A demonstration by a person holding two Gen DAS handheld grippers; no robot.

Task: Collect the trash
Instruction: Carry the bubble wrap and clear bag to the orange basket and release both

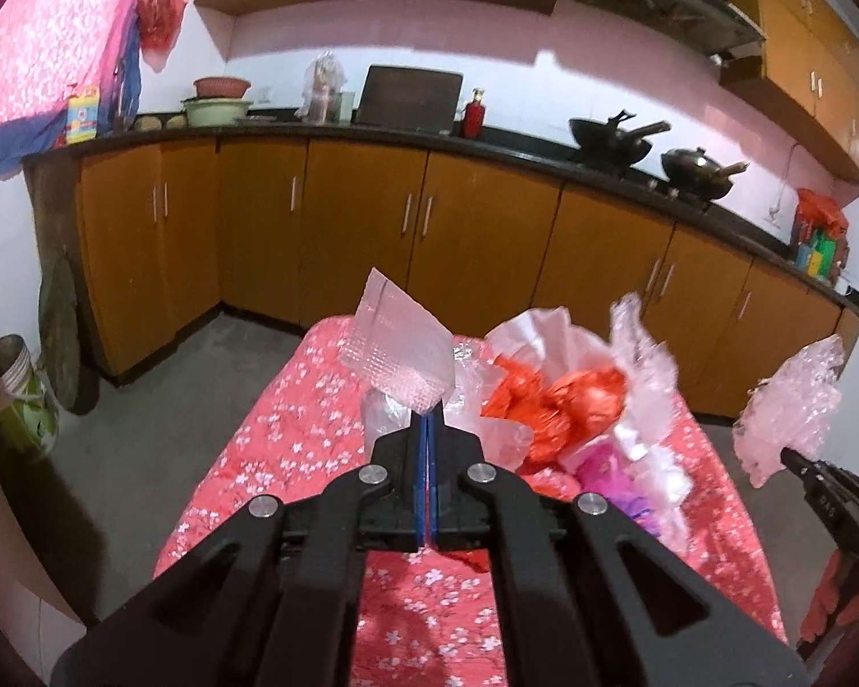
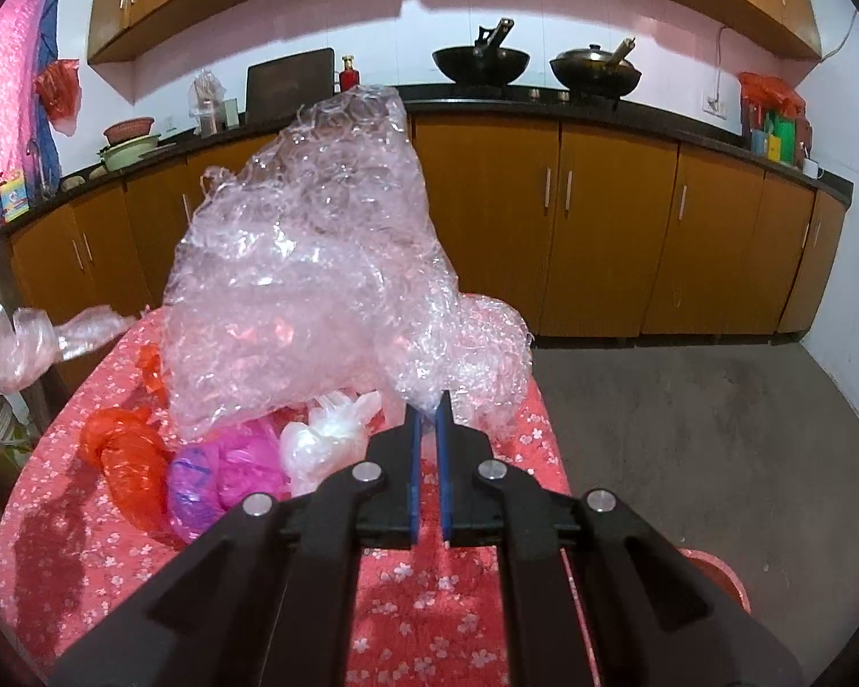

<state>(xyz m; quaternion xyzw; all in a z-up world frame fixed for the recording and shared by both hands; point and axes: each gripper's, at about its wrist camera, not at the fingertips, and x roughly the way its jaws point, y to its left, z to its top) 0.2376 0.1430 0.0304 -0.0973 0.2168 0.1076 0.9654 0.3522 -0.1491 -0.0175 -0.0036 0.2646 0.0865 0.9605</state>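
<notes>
Trash: left fingers (image 1: 428,418) pinch bubble-wrap sheet (image 1: 398,352), right fingers (image 2: 428,409) clamp crumpled wrap (image 2: 315,263) above table edge (image 2: 550,429).

Both wrist views look forward and down, close over the red flower-print tablecloth (image 1: 292,446) (image 2: 86,521); orange wooden cabinets (image 1: 366,229) (image 2: 613,217) at twelve o'clock in both.

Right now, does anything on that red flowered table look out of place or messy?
Yes. Crumpled plastic bags, orange-red, pink and white, lie loose on the flowered tablecloth. Each hand-held gripper holds trash up: the left a bubble wrap piece, the right a clear plastic wad.
</notes>
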